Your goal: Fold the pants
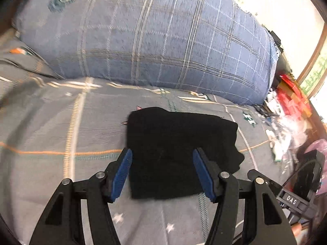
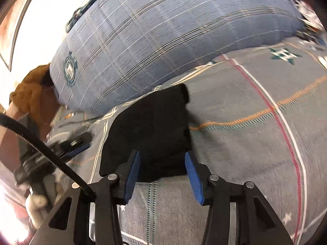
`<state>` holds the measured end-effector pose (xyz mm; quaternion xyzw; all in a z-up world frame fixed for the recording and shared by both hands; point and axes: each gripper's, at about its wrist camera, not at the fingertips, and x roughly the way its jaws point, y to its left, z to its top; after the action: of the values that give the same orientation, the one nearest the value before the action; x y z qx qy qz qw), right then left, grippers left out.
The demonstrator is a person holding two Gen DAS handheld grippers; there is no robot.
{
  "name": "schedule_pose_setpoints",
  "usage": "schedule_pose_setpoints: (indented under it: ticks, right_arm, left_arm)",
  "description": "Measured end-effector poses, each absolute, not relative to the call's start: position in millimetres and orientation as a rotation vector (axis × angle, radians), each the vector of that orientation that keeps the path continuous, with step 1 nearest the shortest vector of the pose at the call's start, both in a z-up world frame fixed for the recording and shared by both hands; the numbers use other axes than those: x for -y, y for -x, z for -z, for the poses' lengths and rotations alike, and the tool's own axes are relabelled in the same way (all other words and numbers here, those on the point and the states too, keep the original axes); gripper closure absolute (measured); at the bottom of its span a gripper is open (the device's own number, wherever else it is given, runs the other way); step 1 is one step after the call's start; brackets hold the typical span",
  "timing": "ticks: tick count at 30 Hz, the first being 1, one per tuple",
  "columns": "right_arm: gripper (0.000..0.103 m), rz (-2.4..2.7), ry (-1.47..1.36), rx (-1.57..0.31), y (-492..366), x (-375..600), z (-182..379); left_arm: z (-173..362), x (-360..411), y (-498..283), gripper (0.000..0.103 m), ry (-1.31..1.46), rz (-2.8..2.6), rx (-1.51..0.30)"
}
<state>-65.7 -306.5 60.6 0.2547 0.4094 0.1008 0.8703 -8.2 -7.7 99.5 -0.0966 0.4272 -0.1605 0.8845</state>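
The black pants [image 1: 175, 149] lie folded into a compact rectangle on the grey patterned bedsheet [image 1: 61, 134]. My left gripper [image 1: 162, 155] is open and empty, its blue pads either side of the bundle's near edge, just above it. In the right wrist view the same black pants [image 2: 151, 130] lie on the bedsheet [image 2: 245, 143]. My right gripper [image 2: 163, 159] is open and empty over the bundle's near edge. The left gripper [image 2: 77, 145] shows at the left of that view, beside the pants.
A big blue plaid pillow [image 1: 159, 32] [image 2: 163, 40] lies just beyond the pants. Cluttered red and white items [image 1: 290, 106] sit at the bed's right side. A brown cloth [image 2: 34, 94] lies left of the pillow. A black cable [image 2: 40, 149] crosses the right view.
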Motion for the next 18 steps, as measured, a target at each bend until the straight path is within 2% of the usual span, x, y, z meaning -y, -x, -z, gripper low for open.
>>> schedule_pose_setpoints:
  ticks: [3,8,18]
  right_arm:
    - [0.052,-0.170,-0.499,-0.863,78,298,-58]
    - [0.051,-0.154,-0.456,-0.864,88,283,-58]
    - [0.048,-0.153,-0.414,-0.872,94,262,-61]
  left_arm:
    - [-110,7,32,0.040,0.150,0.257,-0.827]
    - [-126,1,66,0.027,0.087,0.115,-0.729]
    - [-133,-13,90,0.026,0.100,0.090,-0.705]
